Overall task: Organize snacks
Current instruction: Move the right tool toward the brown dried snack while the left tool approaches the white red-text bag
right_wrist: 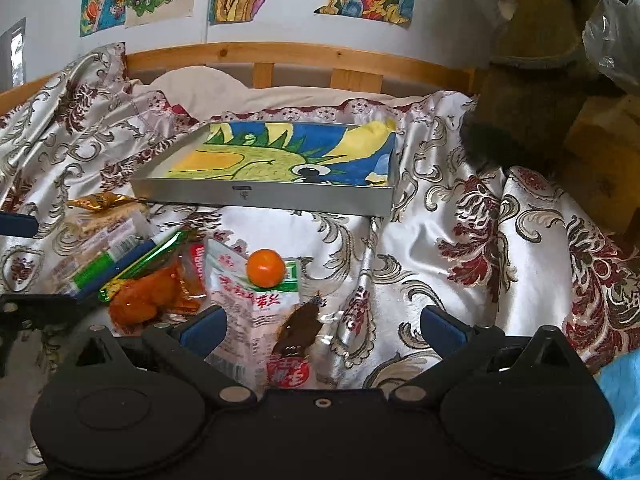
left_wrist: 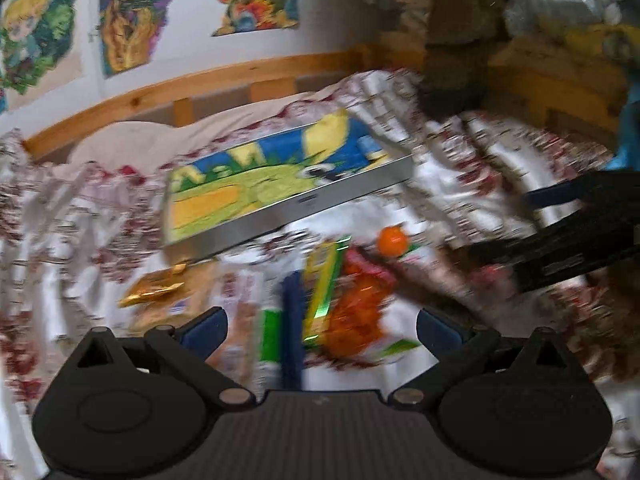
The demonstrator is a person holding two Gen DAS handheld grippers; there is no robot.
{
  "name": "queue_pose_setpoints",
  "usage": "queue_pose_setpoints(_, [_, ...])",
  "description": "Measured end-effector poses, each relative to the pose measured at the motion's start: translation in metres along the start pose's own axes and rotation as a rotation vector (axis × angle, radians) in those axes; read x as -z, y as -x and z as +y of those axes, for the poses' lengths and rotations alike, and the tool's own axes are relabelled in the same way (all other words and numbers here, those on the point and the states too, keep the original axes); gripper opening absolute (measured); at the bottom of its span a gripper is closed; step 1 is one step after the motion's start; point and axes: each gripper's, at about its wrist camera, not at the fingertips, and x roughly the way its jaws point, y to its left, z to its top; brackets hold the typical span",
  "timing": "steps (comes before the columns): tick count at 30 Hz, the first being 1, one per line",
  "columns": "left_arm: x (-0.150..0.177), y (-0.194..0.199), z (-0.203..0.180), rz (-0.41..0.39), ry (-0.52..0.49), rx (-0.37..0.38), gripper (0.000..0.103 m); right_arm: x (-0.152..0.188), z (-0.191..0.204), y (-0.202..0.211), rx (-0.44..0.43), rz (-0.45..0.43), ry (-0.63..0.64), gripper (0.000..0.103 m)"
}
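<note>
both tools, the left tool (left_wrist: 322,326) and right tool (right_wrist: 324,322), are seen spread wide and empty. the orange ball (right_wrist: 265,267) is judged light, round, roll-prone; the crinkly packets (right_wrist: 244,308) are best pinched at an edge.

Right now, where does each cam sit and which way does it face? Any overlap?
Left wrist: on the left gripper, low over the bedspread, facing the snack pile and metal tray; own open fingers show, the right gripper at right; blurred.
Right wrist: on the right gripper, facing the same tray and headboard; own open fingers show.
Shared: tray, small orange ball, snack packets, wall drawings.
</note>
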Motion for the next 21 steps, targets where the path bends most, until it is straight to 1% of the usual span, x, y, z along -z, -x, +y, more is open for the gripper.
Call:
queue_pose_setpoints(2, [-0.001, 0.001, -0.003, -0.014, 0.014, 0.075, 0.103, -0.001, -0.001, -0.004, -0.04, -0.003, 0.009, 0.1])
queue_pose_setpoints(6, [-0.001, 0.0, -0.012, -0.025, 0.002, 0.17, 0.103, -0.004, -0.003, -0.012, -0.071, -0.011, 0.021, 0.089])
queue_pose_setpoints(8, [0.0, -0.002, -0.017, -0.021, -0.011, 0.189, 0.103, -0.006, -0.005, -0.019, -0.1, 0.009, 0.024, 0.086])
queue_pose_setpoints(9, [0.001, -0.002, -0.02, -0.019, -0.016, 0.197, 0.103, -0.005, -0.006, -0.023, -0.117, 0.026, 0.024, 0.081])
queue_pose_setpoints(10, [0.002, -0.003, -0.021, -0.016, -0.019, 0.202, 0.103, -0.005, -0.006, -0.027, -0.129, 0.043, 0.024, 0.078])
queue_pose_setpoints(12, [0.002, -0.004, -0.023, -0.014, -0.017, 0.216, 0.103, -0.004, -0.006, -0.035, -0.144, 0.076, 0.028, 0.066])
queue_pose_setpoints(13, [0.001, -0.004, -0.024, -0.015, -0.012, 0.224, 0.103, -0.003, -0.006, -0.038, -0.148, 0.089, 0.026, 0.064])
queue_pose_setpoints(14, [0.001, -0.004, -0.023, -0.016, -0.003, 0.234, 0.103, -0.002, -0.007, -0.041, -0.147, 0.107, 0.021, 0.059])
queue_pose_setpoints(16, [-0.001, -0.007, -0.023, -0.012, 0.028, 0.255, 0.103, 0.0, -0.009, -0.046, -0.139, 0.146, 0.005, 0.055])
queue_pose_setpoints(17, [-0.003, -0.008, -0.024, -0.01, 0.044, 0.266, 0.102, 0.001, -0.011, -0.047, -0.137, 0.157, -0.003, 0.049])
queue_pose_setpoints(20, [-0.007, -0.015, -0.028, -0.004, 0.07, 0.273, 0.102, 0.0, -0.015, -0.045, -0.12, 0.163, -0.001, 0.036])
queue_pose_setpoints(21, [-0.008, -0.019, -0.029, 0.0, 0.082, 0.276, 0.102, -0.001, -0.018, -0.044, -0.117, 0.162, -0.008, 0.035])
